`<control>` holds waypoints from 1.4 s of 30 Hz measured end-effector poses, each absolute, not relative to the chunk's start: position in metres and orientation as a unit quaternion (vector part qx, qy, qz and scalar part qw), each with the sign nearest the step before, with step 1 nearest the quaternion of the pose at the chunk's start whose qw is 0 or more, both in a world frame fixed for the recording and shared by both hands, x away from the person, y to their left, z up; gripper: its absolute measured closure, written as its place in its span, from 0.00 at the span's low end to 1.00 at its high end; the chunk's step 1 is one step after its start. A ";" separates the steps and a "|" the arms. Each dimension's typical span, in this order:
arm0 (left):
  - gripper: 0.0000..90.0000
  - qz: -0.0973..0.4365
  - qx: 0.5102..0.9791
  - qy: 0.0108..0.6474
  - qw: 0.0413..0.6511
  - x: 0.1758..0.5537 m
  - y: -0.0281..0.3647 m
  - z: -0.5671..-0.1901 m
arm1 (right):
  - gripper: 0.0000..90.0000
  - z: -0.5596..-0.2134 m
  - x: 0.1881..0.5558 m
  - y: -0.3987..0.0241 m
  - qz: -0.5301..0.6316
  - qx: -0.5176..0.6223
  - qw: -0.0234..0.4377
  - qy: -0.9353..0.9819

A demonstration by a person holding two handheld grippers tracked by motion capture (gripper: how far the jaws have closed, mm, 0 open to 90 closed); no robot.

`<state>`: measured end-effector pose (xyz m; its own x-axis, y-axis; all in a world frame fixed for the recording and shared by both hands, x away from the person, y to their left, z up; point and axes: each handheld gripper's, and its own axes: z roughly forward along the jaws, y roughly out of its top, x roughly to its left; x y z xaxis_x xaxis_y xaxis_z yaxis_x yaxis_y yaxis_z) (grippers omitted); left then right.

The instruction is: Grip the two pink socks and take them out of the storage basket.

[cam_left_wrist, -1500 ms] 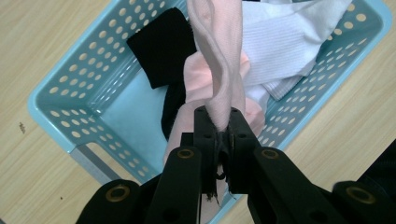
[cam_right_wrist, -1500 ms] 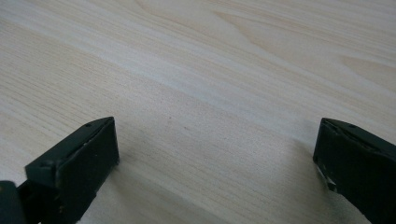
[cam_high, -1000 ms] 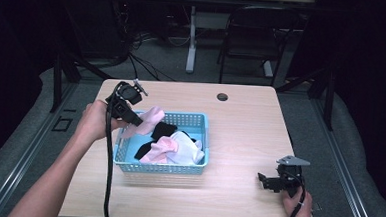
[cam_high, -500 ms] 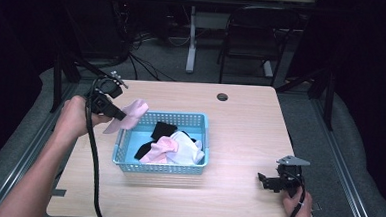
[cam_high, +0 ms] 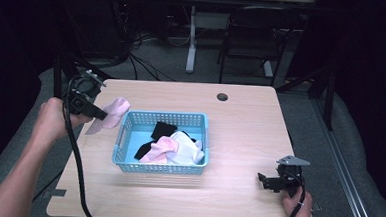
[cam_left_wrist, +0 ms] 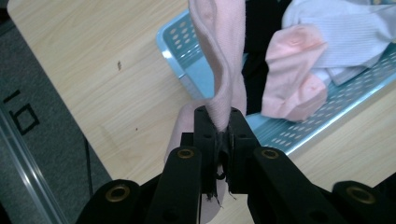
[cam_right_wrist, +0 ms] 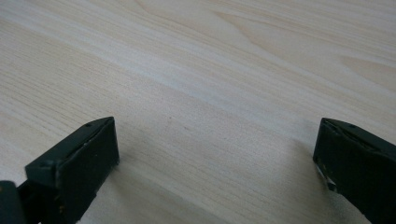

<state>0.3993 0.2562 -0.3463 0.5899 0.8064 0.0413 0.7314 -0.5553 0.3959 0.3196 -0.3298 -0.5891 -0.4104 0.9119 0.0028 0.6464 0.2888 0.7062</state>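
Wooden table [cam_high: 240, 116] with a blue basket [cam_high: 128, 157] mid-left | right gripper [cam_high: 270, 181] right of basket at the near edge, jaws spread, nothing in them | left gripper [cam_high: 102, 116] just left of basket, clamped on pink sock [cam_high: 111, 112] hanging outside it.

We see a pale pink sock [cam_high: 109, 115] pinched near one end, hanging limp and folded along its length in the air. It sits over the left part of the worktop [cam_high: 240, 116], just beside the left end of the light blue perforated basket [cam_high: 124, 135] and clear of its rim. Its soft knit fabric [cam_left_wrist: 224, 60] drapes in a narrow, creased strip.
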 end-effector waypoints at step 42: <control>0.95 0.065 0.824 0.549 0.128 0.429 0.314 -0.478 | 0.00 -0.589 0.320 -0.330 0.320 0.503 0.208 0.776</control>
<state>0.4288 0.3139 -0.4777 0.3897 0.9204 -0.0325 0.8869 -0.3656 0.2824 0.3196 -0.3298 -0.5891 -0.4086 0.9127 -0.0005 0.6468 0.2899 0.7054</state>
